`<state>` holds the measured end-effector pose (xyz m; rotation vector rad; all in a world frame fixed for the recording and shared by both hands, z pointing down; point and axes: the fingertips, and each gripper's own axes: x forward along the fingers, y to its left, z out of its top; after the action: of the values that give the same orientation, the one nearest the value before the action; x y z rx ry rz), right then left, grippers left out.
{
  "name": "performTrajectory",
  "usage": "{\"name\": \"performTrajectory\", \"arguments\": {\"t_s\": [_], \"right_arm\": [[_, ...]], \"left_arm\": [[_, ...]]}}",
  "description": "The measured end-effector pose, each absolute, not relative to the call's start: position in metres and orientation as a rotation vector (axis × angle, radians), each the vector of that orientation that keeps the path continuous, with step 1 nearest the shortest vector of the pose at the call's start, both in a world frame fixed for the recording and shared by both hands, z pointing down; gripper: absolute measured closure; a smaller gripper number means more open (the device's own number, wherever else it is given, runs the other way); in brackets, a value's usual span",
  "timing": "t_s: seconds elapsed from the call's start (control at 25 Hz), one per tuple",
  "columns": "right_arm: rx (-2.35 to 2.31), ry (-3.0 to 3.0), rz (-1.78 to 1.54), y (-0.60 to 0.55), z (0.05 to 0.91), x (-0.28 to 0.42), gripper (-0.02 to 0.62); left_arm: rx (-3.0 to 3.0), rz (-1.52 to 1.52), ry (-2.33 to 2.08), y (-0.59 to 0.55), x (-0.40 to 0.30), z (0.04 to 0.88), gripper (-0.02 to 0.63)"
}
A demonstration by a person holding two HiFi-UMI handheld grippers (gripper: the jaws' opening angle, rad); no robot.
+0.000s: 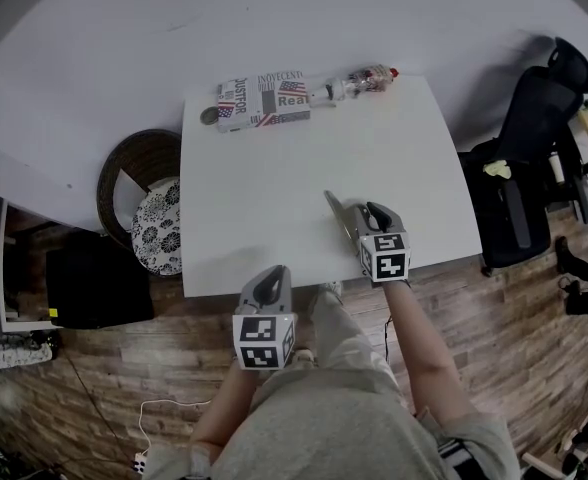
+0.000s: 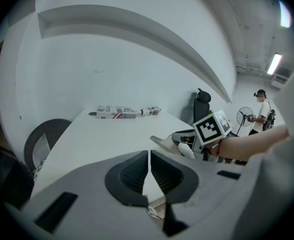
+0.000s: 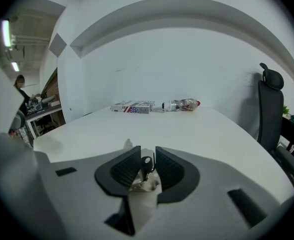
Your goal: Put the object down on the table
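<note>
While my left tongs (image 2: 149, 159) hang pressed together, empty, off the table's (image 1: 274, 188) near edge, my right tongs (image 3: 147, 156) stand spread around the metal spatula's (image 1: 335, 214) handle. Its blade seems to rest on the table. I'd back straight out, low, without snagging it, well short of the printed box (image 1: 262, 99) and bottle (image 1: 362, 82).

From your head view, the right gripper (image 1: 367, 214) covers all of the metal tool (image 1: 332, 208) but its pointed blade. In the right gripper view its lower end sinks behind the fingers (image 3: 127, 170). The dark round thing (image 1: 208, 116) by the printed box (image 1: 264, 98) is too small to name.
</note>
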<state>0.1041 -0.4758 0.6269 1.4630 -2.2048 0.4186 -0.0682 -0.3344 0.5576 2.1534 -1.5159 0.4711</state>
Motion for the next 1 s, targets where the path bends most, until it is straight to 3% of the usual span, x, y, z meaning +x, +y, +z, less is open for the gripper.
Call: {"name": "performTrajectory", "arguments": {"t_s": [0.2,1.0], "right_arm": [[1.508,-2.216,0.421,-0.471,0.613,0.106,0.459],[1.533,-2.351,0.349,-0.356,0.532,0.066,0.478]], "left_arm": [[2.165,0.462,-1.519,-0.329,-0.069,0.55,0.589],[2.225,0.387,-1.544,-0.261,-0.09,0.516,0.589]]}}
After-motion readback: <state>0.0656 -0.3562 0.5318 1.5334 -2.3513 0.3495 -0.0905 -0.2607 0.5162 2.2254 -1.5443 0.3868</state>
